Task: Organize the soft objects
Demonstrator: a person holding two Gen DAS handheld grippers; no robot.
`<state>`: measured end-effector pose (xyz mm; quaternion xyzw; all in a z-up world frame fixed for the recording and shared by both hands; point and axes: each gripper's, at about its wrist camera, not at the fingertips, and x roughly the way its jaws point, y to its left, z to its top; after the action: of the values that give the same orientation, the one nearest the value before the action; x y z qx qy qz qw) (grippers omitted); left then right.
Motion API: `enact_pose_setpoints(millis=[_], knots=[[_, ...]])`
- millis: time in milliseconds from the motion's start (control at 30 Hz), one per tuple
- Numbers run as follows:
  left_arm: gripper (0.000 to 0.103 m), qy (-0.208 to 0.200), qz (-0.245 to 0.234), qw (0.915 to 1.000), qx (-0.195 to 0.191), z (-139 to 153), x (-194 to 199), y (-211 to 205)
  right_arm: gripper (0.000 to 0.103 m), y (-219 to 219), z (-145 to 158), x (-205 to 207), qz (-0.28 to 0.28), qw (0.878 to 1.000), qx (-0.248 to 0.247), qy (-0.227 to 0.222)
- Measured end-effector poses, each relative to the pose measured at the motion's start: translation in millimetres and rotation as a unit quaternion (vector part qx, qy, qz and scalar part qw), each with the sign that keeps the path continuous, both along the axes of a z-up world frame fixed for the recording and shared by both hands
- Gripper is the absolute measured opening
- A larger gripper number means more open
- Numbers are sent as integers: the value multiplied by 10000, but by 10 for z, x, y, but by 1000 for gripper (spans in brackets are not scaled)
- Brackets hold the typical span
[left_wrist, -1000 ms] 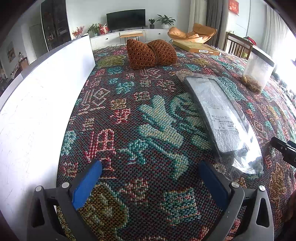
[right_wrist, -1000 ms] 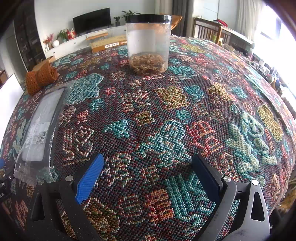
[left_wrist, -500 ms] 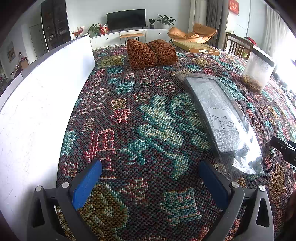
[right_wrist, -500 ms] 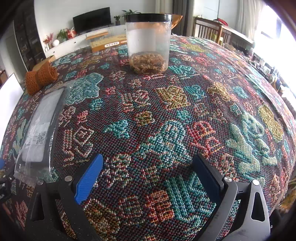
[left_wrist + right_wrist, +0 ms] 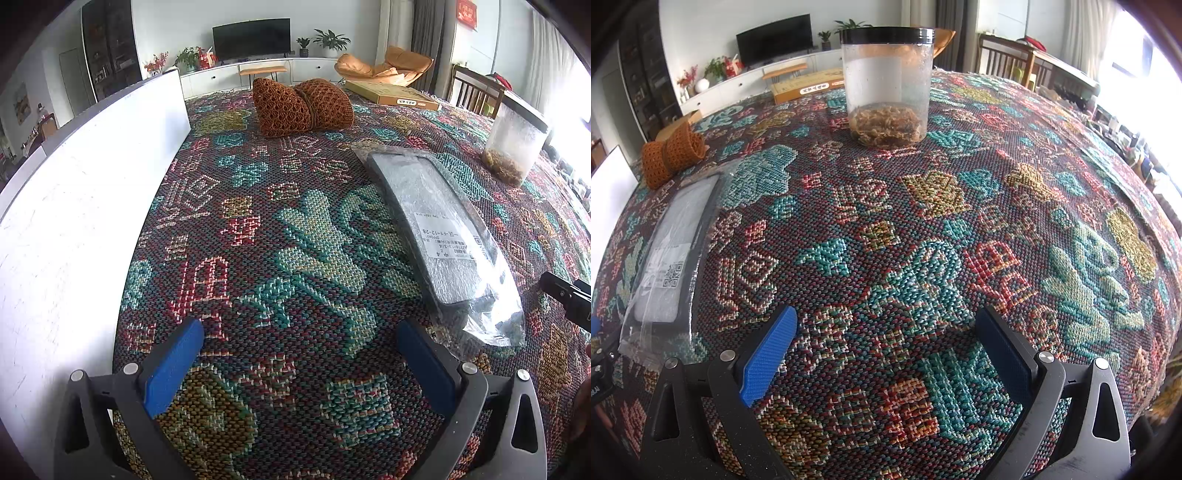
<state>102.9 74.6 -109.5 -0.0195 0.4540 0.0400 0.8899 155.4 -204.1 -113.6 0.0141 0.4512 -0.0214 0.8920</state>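
both sets of jaws are hanging open, empty; the long grey pad in clear plastic wrap point(image 5: 439, 229) is lying toward two o'clock of the left gripper point(image 5: 299, 365), probably the nearer, its long axis running away.

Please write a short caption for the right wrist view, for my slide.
Open right gripper above the patterned tablecloth, facing a black-lidded clear jar; bagged grey item lies left.

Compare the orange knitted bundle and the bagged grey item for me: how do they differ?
The orange knitted bundle is bare, rolled and bulky; the bagged grey item is flat, long and sealed in clear plastic with a white label. The bundle lies farther from both grippers; the bag is nearer. Both rest untouched on the patterned cloth.
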Motion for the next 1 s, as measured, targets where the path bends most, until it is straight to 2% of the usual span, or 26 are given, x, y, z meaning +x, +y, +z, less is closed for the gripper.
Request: enact_pose_setpoints(millis=[667, 1000], knots=[[103, 5, -2, 10000, -2, -3, 7, 3, 99, -1, 0, -5, 5, 10000, 1, -2], [103, 1, -167, 9999, 3, -23, -228, 68, 99, -17, 17, -3, 59, 10000, 51, 15]])
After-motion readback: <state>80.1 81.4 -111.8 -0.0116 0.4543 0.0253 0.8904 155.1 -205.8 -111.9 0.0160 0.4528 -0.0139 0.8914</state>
